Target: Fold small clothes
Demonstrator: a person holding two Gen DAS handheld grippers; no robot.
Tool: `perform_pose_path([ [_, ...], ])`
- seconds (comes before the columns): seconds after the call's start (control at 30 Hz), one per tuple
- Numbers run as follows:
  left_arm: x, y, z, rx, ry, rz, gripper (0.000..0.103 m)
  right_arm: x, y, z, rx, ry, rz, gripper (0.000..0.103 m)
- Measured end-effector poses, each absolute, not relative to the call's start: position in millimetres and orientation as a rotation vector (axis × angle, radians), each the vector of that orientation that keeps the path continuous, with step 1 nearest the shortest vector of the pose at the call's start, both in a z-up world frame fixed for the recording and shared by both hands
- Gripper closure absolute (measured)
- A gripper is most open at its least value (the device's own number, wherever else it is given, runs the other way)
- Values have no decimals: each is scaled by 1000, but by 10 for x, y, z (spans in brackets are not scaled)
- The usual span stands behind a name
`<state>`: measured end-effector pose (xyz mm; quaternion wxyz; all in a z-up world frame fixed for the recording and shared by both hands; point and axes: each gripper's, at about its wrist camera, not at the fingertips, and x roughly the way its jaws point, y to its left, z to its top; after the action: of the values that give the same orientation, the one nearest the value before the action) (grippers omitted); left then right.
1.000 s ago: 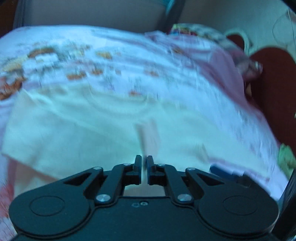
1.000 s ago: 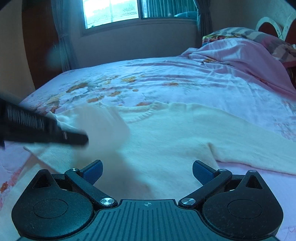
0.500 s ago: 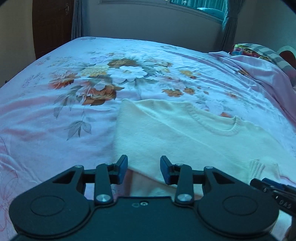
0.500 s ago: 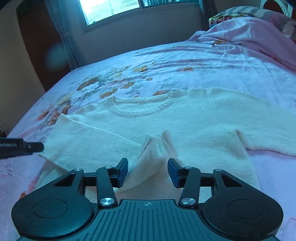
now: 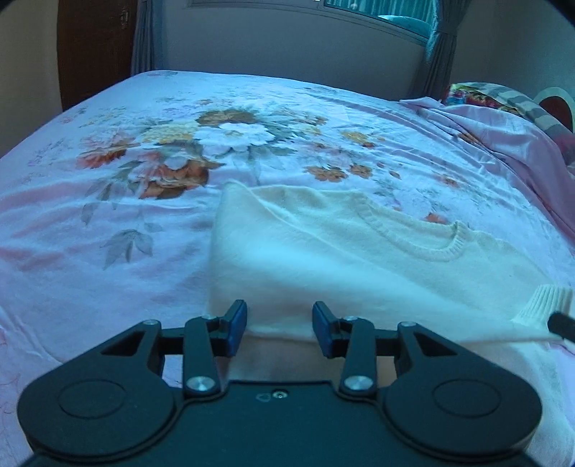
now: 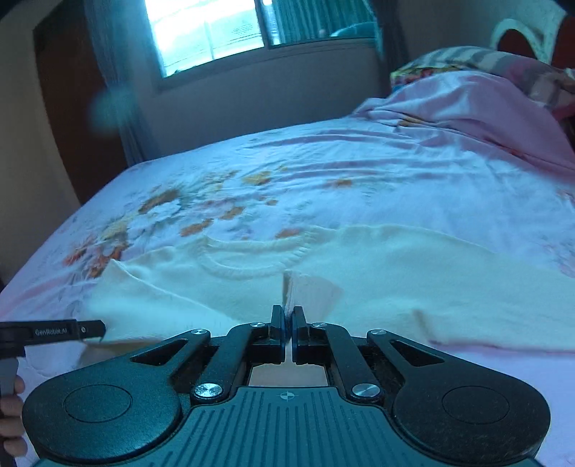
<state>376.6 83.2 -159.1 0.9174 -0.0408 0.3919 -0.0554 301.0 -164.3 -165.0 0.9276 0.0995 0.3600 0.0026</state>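
A cream knit sweater (image 5: 323, 248) lies flat on the floral bed, its left sleeve folded across the body. My left gripper (image 5: 279, 325) is open and empty at the sweater's near left edge. My right gripper (image 6: 288, 321) is shut on the ribbed sleeve cuff (image 6: 309, 292) and holds it above the sweater's (image 6: 413, 273) chest, below the neckline. The cuff (image 5: 546, 303) and a tip of the right gripper (image 5: 560, 325) show at the right edge of the left wrist view. The left gripper's side (image 6: 54, 332) shows at the left of the right wrist view.
The bed has a pink floral sheet (image 5: 143, 179). A crumpled pink blanket (image 6: 467, 107) and pillows (image 6: 467, 61) lie at the far right. A window (image 6: 215, 32) and a wall are behind the bed.
My left gripper let go of the sleeve cuff, opened and drew back to the sweater's left edge. My right gripper closed on the cuff and lifted it.
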Motion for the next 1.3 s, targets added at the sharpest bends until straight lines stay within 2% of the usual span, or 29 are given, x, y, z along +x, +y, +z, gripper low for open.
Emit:
perform_pose_path([
  [0.13, 3737, 709, -1754, -47, 846, -120, 65, 2762, -1884, -1992, 220, 881, -31, 101],
  [0.23, 3703, 708, -1782, -35, 847, -113, 64, 2656, -2005, -2019, 265, 888, -14, 100],
  [0.27, 3704, 712, -1774, -31, 847, -109, 63, 2659, -2038, -2002, 287, 879, -9, 95],
  [0.33, 3717, 728, -1747, -28, 845, -98, 62, 2709, -2124, -1981, 362, 865, 2, 67],
  [0.37, 3723, 738, -1739, -27, 845, -94, 62, 2740, -2177, -1985, 406, 863, 7, 35],
  [0.4, 3728, 752, -1733, -25, 844, -89, 62, 2754, -2237, -1992, 453, 866, 9, 22],
  [0.47, 3736, 777, -1745, -18, 843, -81, 58, 2743, -2319, -1998, 511, 855, 16, 22],
  [0.53, 3763, 794, -1779, -7, 846, -69, 55, 2773, -2369, -2032, 535, 860, 1, 34],
  [0.57, 3779, 807, -1792, -10, 848, -64, 54, 2800, -2401, -2059, 550, 866, -10, 53],
  [0.6, 3792, 820, -1801, -17, 852, -59, 52, 2841, -2428, -2084, 558, 870, -22, 66],
  [0.67, 3808, 842, -1808, -32, 856, -52, 52, 2929, -2471, -2120, 568, 864, -34, 71],
  [0.77, 3811, 831, -1813, -25, 853, -48, 51, 3081, -2458, -2114, 535, 862, -9, 71],
  [0.83, 3814, 819, -1815, -21, 851, -46, 51, 3166, -2418, -2134, 502, 876, 15, 99],
  [1.0, 3812, 818, -1816, -12, 831, -33, 50, 3103, -2495, -1996, 470, 743, -58, 99],
  [1.17, 3832, 826, -1862, 3, 831, -14, 41, 3072, -2610, -2224, 478, 840, -97, 99],
  [1.3, 3802, 876, -1757, -24, 816, -16, 45, 2941, -2603, -2009, 392, 775, -172, 99],
])
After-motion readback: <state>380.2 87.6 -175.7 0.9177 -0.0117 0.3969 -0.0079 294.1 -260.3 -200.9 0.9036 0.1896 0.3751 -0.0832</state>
